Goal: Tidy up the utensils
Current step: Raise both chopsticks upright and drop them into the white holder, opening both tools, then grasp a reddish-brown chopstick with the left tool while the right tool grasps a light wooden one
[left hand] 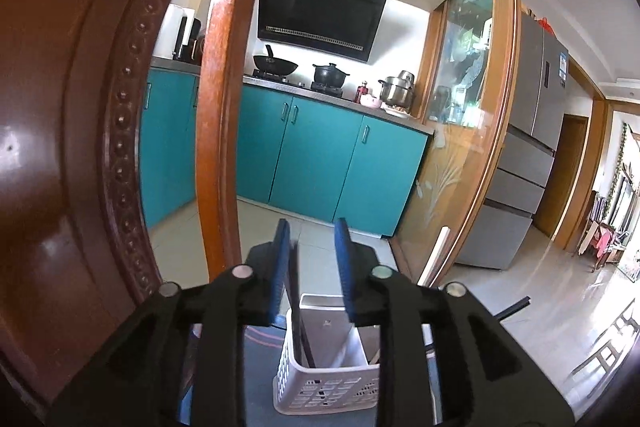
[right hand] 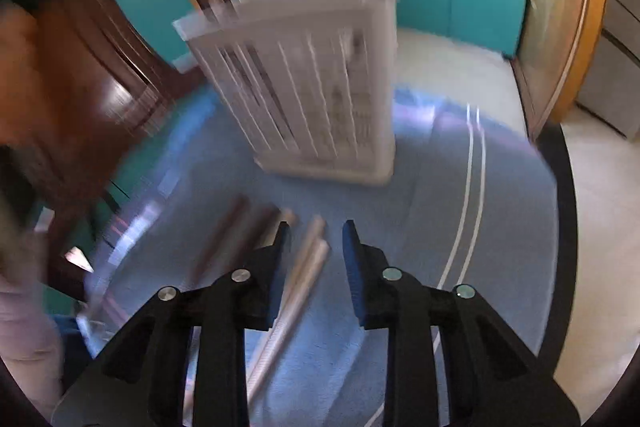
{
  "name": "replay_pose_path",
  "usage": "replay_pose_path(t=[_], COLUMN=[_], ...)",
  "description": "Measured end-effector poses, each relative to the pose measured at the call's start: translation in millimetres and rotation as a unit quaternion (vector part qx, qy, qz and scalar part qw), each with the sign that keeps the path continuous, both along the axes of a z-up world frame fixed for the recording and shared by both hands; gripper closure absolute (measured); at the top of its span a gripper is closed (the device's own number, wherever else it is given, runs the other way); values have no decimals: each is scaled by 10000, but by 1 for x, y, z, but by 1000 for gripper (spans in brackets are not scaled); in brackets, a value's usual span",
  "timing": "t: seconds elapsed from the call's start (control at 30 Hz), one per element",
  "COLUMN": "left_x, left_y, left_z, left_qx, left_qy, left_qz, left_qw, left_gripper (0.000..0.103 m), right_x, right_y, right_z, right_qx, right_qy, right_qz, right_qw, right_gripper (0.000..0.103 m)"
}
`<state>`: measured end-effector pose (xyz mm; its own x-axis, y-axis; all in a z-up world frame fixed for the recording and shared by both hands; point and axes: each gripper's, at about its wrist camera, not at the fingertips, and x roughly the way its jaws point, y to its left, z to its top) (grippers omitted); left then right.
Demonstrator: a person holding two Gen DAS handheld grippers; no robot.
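Note:
A white slotted utensil basket [right hand: 312, 79] stands on a round blue table [right hand: 420, 227]. It also shows below the fingers in the left wrist view [left hand: 320, 379], with a dark utensil [left hand: 304, 331] standing in it. Several silver and brown chopsticks [right hand: 296, 267] lie on the table in front of the basket. My right gripper [right hand: 316, 227] is open and empty, just above the silver chopsticks. My left gripper [left hand: 310, 227] is open and empty, raised above the basket. The right wrist view is blurred by motion.
A dark wooden chair back [left hand: 80, 107] stands close on the left. Beyond the table are teal kitchen cabinets [left hand: 320, 155], a glass sliding door [left hand: 460, 107] and a grey fridge [left hand: 532, 147]. The table's dark rim [right hand: 568, 227] curves on the right.

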<state>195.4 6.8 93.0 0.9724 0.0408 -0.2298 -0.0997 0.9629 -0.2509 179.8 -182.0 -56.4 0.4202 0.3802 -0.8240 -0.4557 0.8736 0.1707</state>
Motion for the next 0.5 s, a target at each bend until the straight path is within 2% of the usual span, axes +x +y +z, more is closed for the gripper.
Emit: replay_pose_path(t=[0.13,0.2,0.3,0.4,0.5], left_x=[-14,-18,-21,-22,-22], left_y=[2,2,2,-2,-4], left_z=[-6,-11,-24,-40,-69], left_qx=[-69,-81,-12,231,438], left_qy=[-37,10,220,430,873], left_qz=[31,30,-69,-98,-148], left_qw=[10000,10000,9997,9988,9951], left_gripper=[75,75,75,75,75], right_x=[3,3,2,5,8], right_y=[14,18,21,19,13], right_z=[-25,-32,-34,-35,-37], right_qx=[-261,-323,-347,-352,-391], right_qy=[328,319,337,410,400], right_qz=[-42,-45,-70,-98,-204], right_qw=[9991,9990,9988,9985,9982], right_gripper=[79,80,80,94,93])
